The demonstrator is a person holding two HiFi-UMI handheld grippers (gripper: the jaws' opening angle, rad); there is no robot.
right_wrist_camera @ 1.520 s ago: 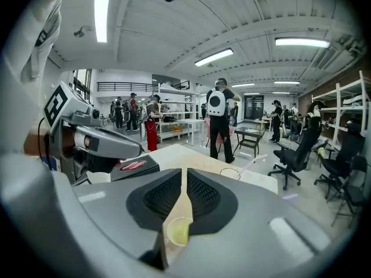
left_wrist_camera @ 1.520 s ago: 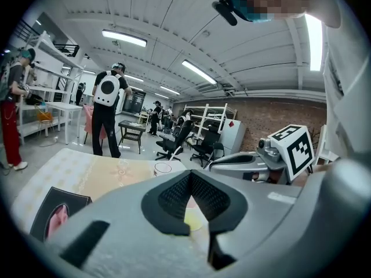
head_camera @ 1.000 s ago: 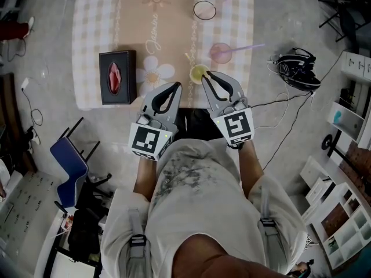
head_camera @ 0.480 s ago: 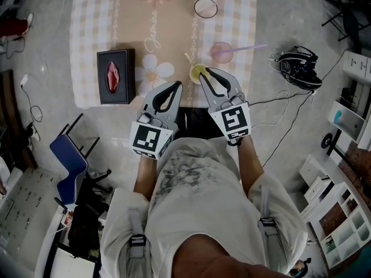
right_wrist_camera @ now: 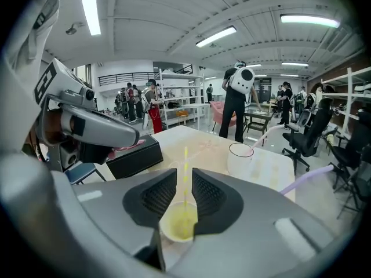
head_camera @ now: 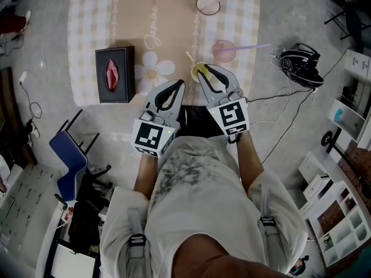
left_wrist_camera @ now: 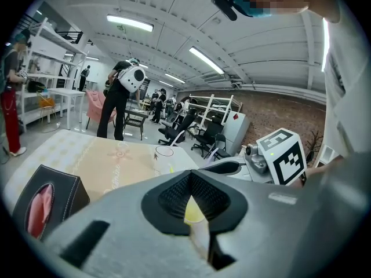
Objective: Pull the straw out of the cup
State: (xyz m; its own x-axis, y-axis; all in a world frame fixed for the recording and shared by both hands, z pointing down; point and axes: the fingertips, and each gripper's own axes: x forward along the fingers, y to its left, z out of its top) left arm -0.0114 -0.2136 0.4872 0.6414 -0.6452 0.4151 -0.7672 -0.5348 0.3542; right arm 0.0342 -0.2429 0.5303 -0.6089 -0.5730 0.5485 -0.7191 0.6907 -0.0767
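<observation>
A small yellow cup (head_camera: 199, 71) stands near the table's front edge with a thin yellow straw (head_camera: 189, 58) leaning out of it. In the right gripper view the cup (right_wrist_camera: 179, 222) sits just under the jaws and the straw (right_wrist_camera: 185, 172) rises upright in the gap between them. My right gripper (head_camera: 204, 69) (right_wrist_camera: 184, 175) hangs over the cup; its jaws are opening and the pads are not pressing on the straw. My left gripper (head_camera: 178, 86) (left_wrist_camera: 190, 177) hovers left of the cup, shut and empty.
A black tissue box (head_camera: 114, 74) lies on the left of the checked tablecloth (head_camera: 93, 33). A purple cup (head_camera: 222, 51) with a purple straw and a clear cup (head_camera: 207, 4) stand beyond the yellow one. A blue chair (head_camera: 68, 161) is on the floor at left, and people stand beyond the table.
The right gripper's jaws have spread a little around the straw. Both grippers have sunk slightly toward the table's front edge.
</observation>
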